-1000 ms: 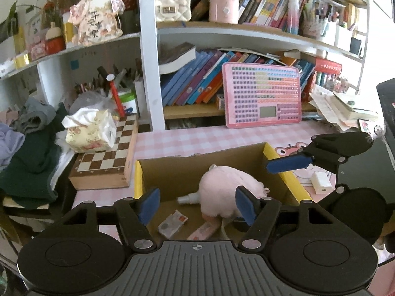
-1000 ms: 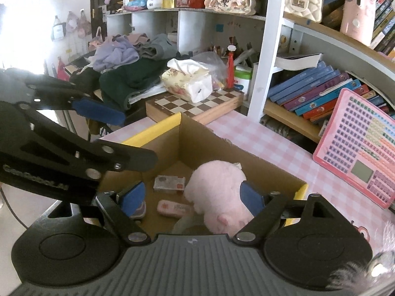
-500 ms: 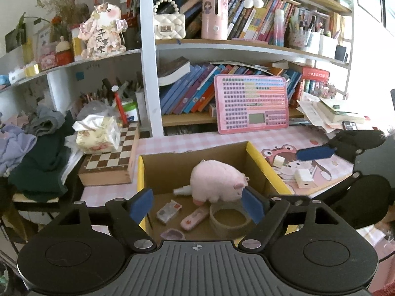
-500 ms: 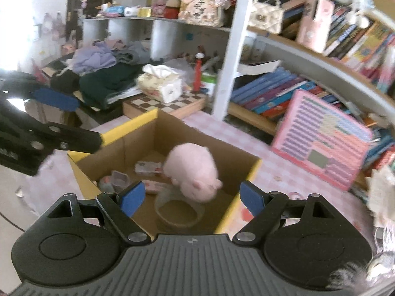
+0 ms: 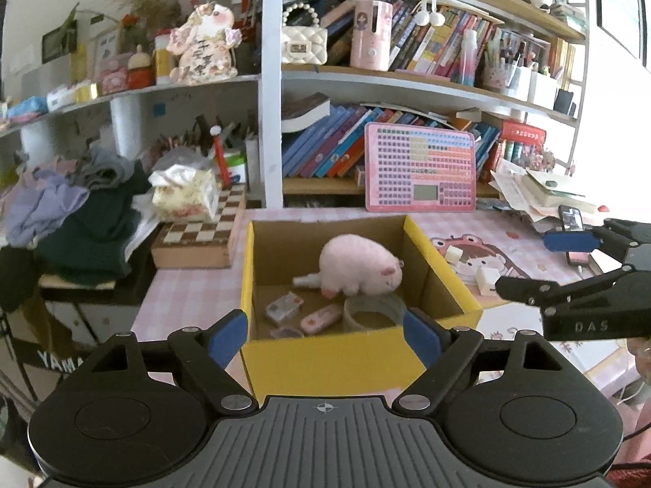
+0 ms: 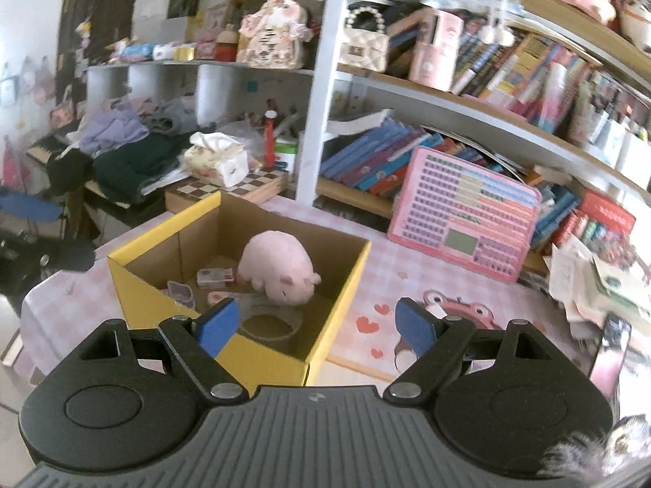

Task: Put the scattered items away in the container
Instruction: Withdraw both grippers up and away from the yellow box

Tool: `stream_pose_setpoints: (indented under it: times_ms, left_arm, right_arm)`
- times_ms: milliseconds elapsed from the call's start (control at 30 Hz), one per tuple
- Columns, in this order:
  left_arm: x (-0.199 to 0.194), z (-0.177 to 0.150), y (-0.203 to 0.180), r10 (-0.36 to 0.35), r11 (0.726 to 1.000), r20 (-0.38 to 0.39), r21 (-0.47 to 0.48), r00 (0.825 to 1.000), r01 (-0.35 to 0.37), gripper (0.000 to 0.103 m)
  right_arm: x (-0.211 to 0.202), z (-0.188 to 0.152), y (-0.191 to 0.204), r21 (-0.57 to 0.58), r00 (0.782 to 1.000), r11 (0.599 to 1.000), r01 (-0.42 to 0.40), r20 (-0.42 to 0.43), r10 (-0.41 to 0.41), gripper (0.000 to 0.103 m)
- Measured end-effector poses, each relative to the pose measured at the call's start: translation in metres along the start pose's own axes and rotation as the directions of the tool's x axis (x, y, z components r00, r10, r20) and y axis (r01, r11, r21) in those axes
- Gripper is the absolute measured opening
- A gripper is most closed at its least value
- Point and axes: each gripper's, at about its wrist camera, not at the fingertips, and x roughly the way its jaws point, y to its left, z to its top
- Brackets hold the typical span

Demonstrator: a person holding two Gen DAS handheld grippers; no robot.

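A cardboard box (image 5: 358, 360) with yellow outer walls stands on the pink checked table. Inside lie a pink plush pig (image 5: 358, 268), a tape roll (image 5: 371, 314), a small card pack (image 5: 285, 307), a pink flat item (image 5: 321, 319) and a white bottle (image 5: 306, 281). My left gripper (image 5: 324, 335) hovers in front of the box, its jaws opening with nothing between them. My right gripper (image 6: 315, 327) is open and empty, near the box's right corner (image 6: 337, 305). The pig (image 6: 280, 272) shows there too. Two white blocks (image 5: 486, 280) sit on the cartoon mat.
A chessboard case (image 5: 199, 240) with a tissue box (image 5: 185, 197) stands left of the box. A pink toy keyboard (image 5: 421, 175) leans on the bookshelf behind. Clothes (image 5: 89, 219) pile at the left; papers and a phone (image 5: 571, 219) lie at the right.
Both grippers have drawn back from the box, so it now shows whole. The left jaws have widened, and the plush pig that sat between them lies free in the box.
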Motion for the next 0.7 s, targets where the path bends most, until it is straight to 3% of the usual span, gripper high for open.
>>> stream_pose_setpoints:
  times_ms: [300, 700]
  left_arm:
    - [-0.010, -0.035, 0.001, 0.028, 0.998, -0.055, -0.062, 0.998, -0.032, 0.087]
    - [-0.012, -0.072, -0.006, 0.027, 0.995, -0.143, -0.086, 0.989, -0.040, 0.087]
  right_arm:
    - [-0.017, -0.033, 0.003, 0.105, 0.997, 0.992, 0.068, -0.055, -0.062, 0.084]
    - [-0.027, -0.076, 0.027, 0.131, 0.985, 0.988, 0.082, -0.163, -0.060, 0.084]
